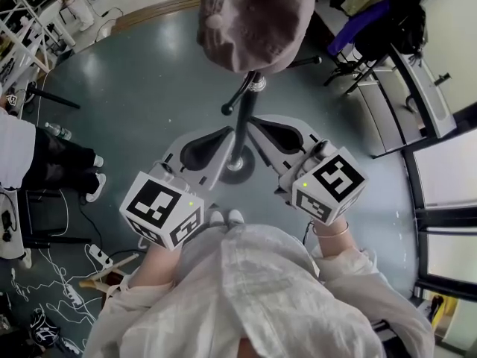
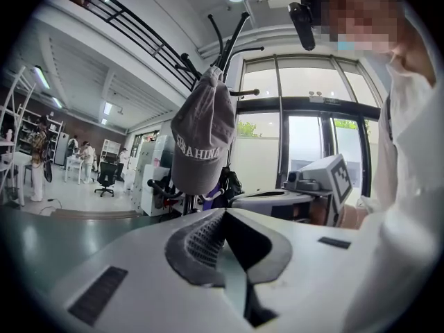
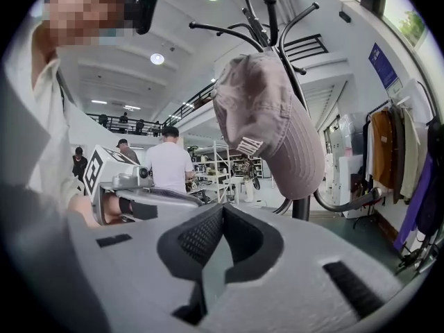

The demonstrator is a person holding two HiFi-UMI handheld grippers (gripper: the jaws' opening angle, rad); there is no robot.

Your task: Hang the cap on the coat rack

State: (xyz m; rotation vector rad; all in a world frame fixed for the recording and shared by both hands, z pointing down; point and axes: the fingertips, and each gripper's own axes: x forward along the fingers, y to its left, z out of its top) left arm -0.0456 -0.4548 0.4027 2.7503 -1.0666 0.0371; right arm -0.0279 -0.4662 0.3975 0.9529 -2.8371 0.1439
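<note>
A dusty-pink cap (image 1: pixel 253 21) hangs on the top of the black coat rack (image 1: pixel 242 125), its crown toward me in the head view. The left gripper view shows the cap (image 2: pixel 201 141) draped from a hook (image 2: pixel 232 40), and in the right gripper view the cap (image 3: pixel 267 127) hangs with its brim down. My left gripper (image 1: pixel 222 136) and right gripper (image 1: pixel 262 125) sit low on either side of the pole, well below the cap and apart from it. Both are shut with nothing between the jaws, which meet at their tips (image 2: pixel 223 214) (image 3: pixel 223 210).
The rack's round base (image 1: pixel 238 168) stands on the green floor just ahead of my feet. A person (image 1: pixel 30 155) stands at the left, cables and a power strip (image 1: pixel 97 256) lie near them. Desks and a bag (image 1: pixel 402 36) crowd the right; hanging clothes (image 3: pixel 395 151) are nearby.
</note>
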